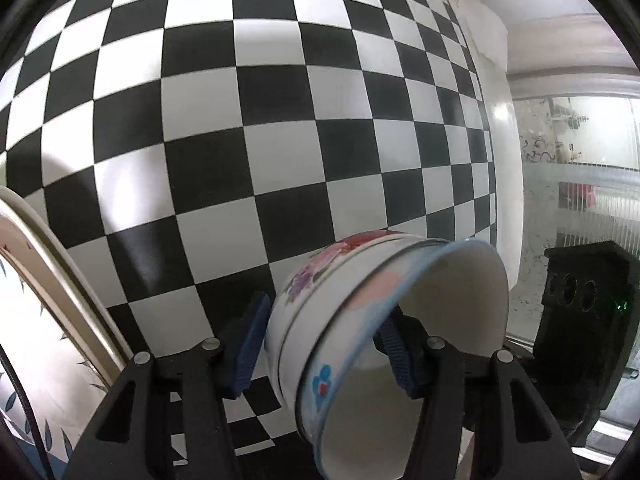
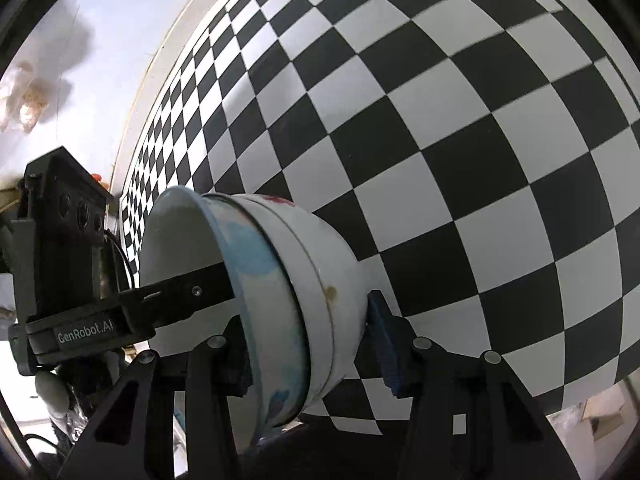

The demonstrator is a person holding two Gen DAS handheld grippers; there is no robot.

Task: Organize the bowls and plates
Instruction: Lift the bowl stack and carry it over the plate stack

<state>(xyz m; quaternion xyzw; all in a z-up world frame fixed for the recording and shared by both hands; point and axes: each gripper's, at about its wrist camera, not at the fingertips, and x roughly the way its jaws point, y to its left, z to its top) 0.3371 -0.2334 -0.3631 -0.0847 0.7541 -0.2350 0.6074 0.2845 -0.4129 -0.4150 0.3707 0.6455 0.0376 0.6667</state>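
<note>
Over the black-and-white checkered surface (image 2: 460,152), the right gripper (image 2: 316,344) has two nested bowls between its blue pads (image 2: 384,344): a white outer bowl (image 2: 320,264) and a blue-rimmed inner bowl (image 2: 256,264). Left of the bowls, the left gripper (image 2: 216,284) reaches one black finger inside the inner bowl.

- Looks like a home dining or kitchen spot: checkered tablecloth (image 1: 280,128), crockery on it.
- Frosted glass door (image 1: 580,184) and white wall (image 2: 120,20) alongside.

Two nested bowls (image 1: 360,344) tilt on their sides above the checkered cloth (image 1: 280,120). The outer one is floral, the inner blue-rimmed. A plate (image 1: 48,280), possibly leaf-patterned, lies at the cloth's left edge.
</note>
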